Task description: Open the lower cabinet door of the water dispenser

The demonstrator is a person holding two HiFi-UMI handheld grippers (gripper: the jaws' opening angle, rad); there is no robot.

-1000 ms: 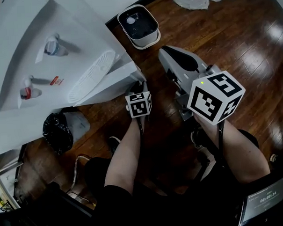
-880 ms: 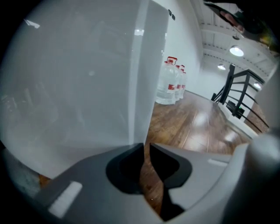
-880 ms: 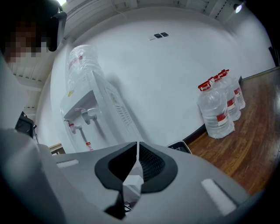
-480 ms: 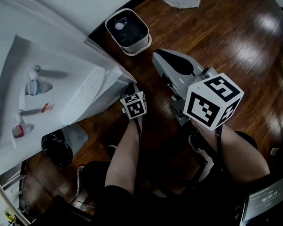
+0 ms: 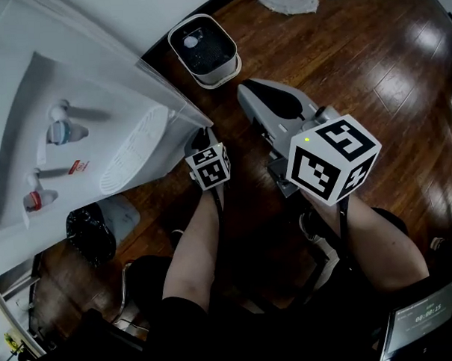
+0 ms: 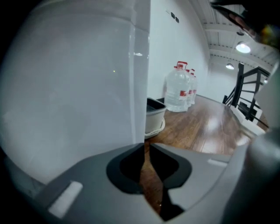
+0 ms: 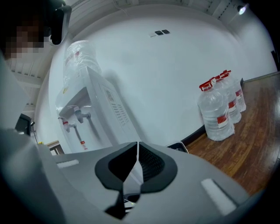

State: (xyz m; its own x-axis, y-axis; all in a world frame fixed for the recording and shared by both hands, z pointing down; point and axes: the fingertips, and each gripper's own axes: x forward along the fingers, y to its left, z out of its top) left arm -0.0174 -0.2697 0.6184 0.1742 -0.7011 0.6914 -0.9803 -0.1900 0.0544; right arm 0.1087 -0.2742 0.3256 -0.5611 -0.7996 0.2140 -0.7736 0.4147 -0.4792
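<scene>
Left hand-held gripper [image 6: 145, 148] low at the front corner of the white water dispenser [image 5: 73, 108], under the drip grille [image 5: 135, 146]. Jaws have just been opening, now a narrow slit with only wood floor [image 6: 205, 127] showing through. The lower cabinet door [image 6: 78, 87] fills the left gripper view, its vertical edge right at the tips, pads not seen pressing it; can't tell if it's ajar. Right hand-held gripper [image 7: 137, 148] held off to the side, jaws pressed together, nothing between. White bin [image 5: 204, 46] beside the dispenser, water bottles [image 7: 218, 109] along the wall
</scene>
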